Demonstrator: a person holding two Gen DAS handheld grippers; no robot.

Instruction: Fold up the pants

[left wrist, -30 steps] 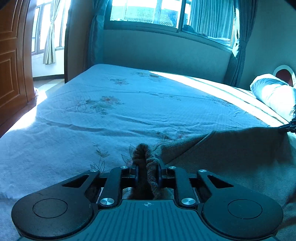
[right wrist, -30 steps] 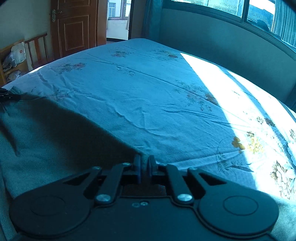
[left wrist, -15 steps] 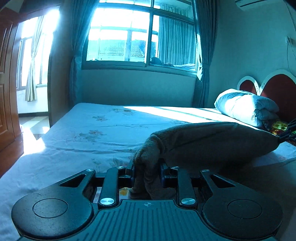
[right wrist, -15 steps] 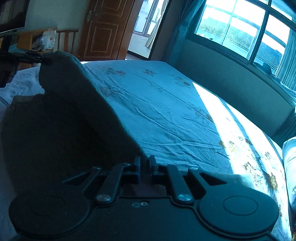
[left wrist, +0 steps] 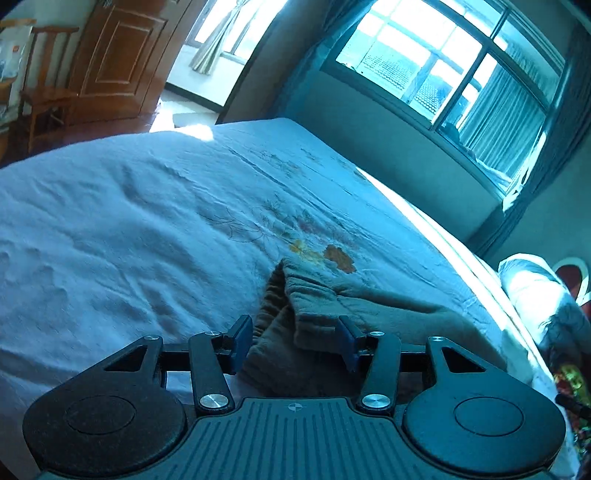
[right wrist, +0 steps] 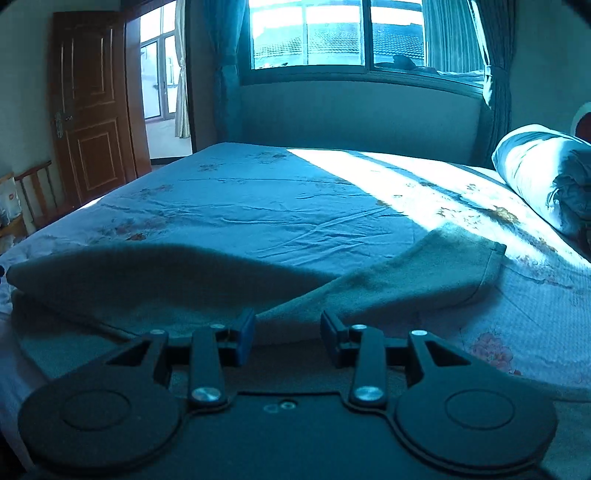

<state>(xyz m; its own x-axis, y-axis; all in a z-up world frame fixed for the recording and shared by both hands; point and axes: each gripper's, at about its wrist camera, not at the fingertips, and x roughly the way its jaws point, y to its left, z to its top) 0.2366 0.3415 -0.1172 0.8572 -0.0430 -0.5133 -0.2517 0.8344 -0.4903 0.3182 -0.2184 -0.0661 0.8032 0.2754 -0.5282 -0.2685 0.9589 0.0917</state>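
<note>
Home bedroom: bed (right wrist: 295, 206), pillow (right wrist: 535, 173), curtained window (right wrist: 332, 33).

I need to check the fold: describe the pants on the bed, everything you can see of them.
The pants are a grey-brown, soft, fleecy-looking fabric. They lie on the floral bedsheet, doubled over: an upper layer rests on a lower one, and one hemmed end reaches toward the sunlit strip. In the left wrist view a bunched, ribbed edge sits crumpled ahead of the left gripper. Both the left gripper and the right gripper stand open with cloth between their fingers, gripping nothing. The fold looks loose and uneven.
</note>
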